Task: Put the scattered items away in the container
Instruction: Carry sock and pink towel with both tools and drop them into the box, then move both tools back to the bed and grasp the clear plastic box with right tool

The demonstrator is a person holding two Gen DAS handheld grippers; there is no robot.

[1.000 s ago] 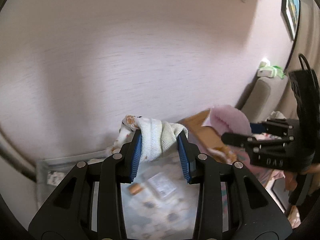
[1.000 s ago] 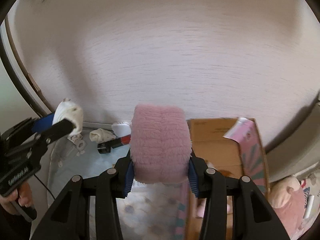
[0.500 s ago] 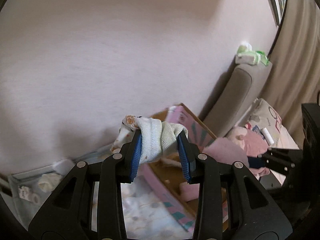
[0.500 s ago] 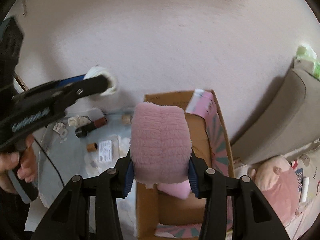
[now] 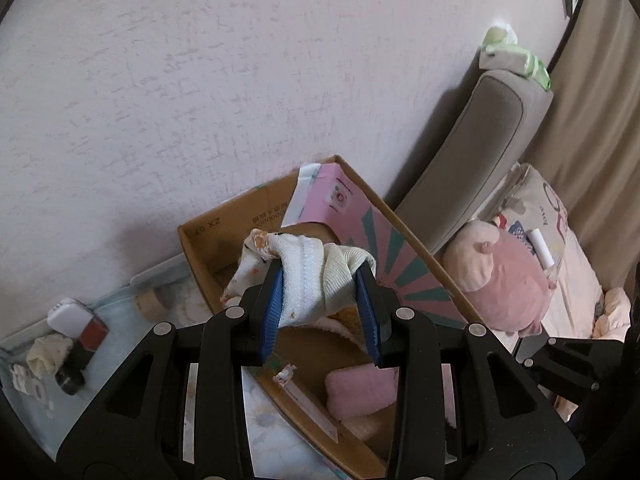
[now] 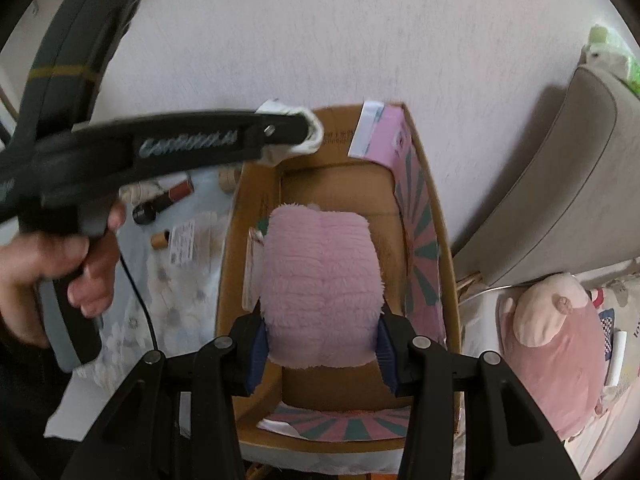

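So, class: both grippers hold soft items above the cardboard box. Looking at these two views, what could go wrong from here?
1. The white cloth hangs near the cardboard box wall; released here, it may drape over the rim or fall outside.
2. The left gripper and right gripper are both close above the box, so they might collide.
3. The pink plush is bulky; dropped carelessly, it could catch on the side flap.

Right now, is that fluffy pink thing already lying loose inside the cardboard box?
No, the fluffy pink thing is clamped between the jaws of the right gripper, held above the open cardboard box.
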